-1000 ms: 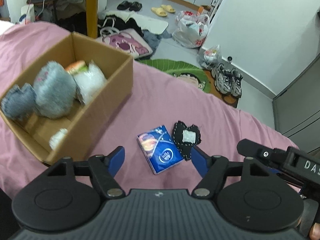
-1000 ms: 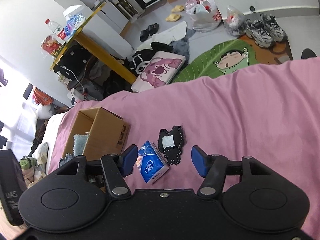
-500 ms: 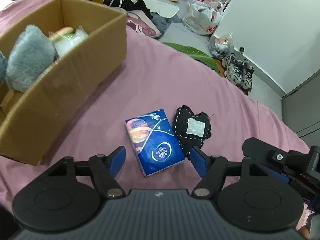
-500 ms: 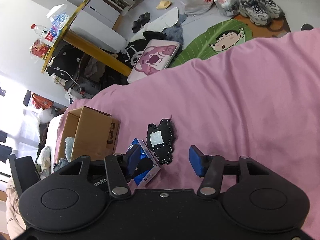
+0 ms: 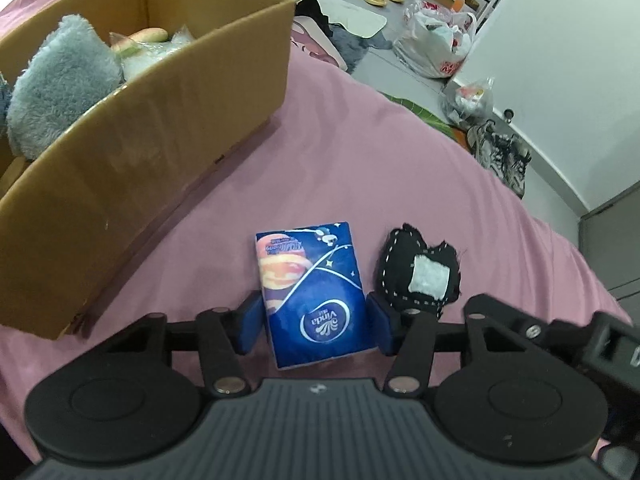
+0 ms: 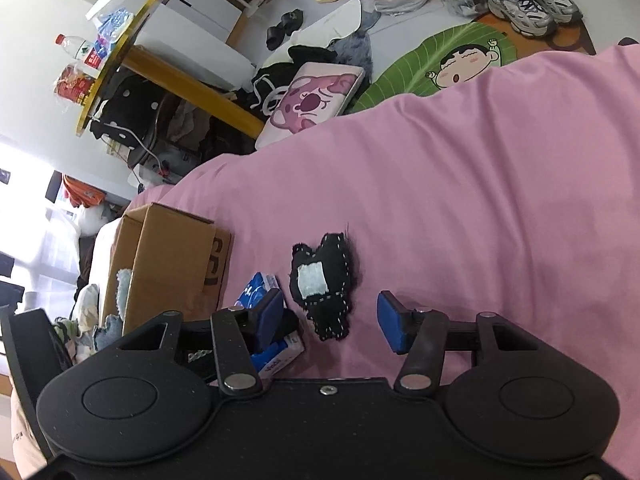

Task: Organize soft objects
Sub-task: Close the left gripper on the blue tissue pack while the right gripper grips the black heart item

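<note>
A blue Vinda tissue pack [image 5: 312,292] lies on the pink bedspread [image 5: 360,168]. My left gripper [image 5: 314,326] is open, lowered around the pack, one blue pad on each side; contact is unclear. A black stitched fabric heart [image 5: 416,276] with a white patch lies just right of it. My right gripper [image 6: 332,322] is open, its fingers either side of the heart [image 6: 320,284], low over the bed. The tissue pack [image 6: 260,292] shows partly behind its left finger. The cardboard box [image 5: 120,136] stands to the left and holds a grey fluffy toy [image 5: 60,84].
The box [image 6: 172,264] also holds a clear-wrapped item [image 5: 156,52]. Beyond the bed's edge the floor has bags [image 5: 436,48], shoes [image 5: 500,152], a green mat [image 6: 440,68] and a pink cushion [image 6: 312,100]. A yellow table [image 6: 132,56] stands at the back.
My left gripper has dropped down and forward until its fingers straddle the tissue pack. My right gripper has moved closer to the black heart, which now sits between its fingers.
</note>
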`<action>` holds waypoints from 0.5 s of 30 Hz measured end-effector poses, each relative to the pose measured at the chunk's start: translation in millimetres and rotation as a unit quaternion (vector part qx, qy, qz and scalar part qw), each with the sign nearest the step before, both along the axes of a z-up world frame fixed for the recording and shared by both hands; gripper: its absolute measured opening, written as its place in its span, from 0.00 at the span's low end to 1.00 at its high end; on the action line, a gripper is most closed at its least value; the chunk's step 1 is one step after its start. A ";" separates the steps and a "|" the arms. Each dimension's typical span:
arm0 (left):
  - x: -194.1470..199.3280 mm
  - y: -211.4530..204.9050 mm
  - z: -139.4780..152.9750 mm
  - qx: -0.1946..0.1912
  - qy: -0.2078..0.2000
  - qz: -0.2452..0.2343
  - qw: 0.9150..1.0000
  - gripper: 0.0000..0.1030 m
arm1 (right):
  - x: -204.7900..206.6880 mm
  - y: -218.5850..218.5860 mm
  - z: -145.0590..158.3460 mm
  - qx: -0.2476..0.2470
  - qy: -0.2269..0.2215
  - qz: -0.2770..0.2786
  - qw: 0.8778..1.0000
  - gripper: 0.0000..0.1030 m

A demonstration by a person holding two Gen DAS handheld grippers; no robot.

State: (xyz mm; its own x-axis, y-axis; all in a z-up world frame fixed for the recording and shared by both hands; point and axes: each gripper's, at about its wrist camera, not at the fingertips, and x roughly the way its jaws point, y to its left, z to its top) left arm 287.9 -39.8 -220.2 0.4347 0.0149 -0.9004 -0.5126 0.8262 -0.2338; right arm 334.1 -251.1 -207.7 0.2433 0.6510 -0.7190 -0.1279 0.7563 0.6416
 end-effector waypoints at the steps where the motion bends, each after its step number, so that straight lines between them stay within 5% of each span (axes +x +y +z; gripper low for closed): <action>1: 0.1 0.8 0.6 0.000 -0.001 -0.002 1.000 0.51 | 1.9 0.6 -0.9 -0.002 0.000 -0.002 1.000 0.51; 15: -2.5 21.5 7.3 -0.016 -0.007 -0.006 1.000 0.51 | 16.2 29.5 -14.3 -0.041 -0.004 0.019 0.999 0.52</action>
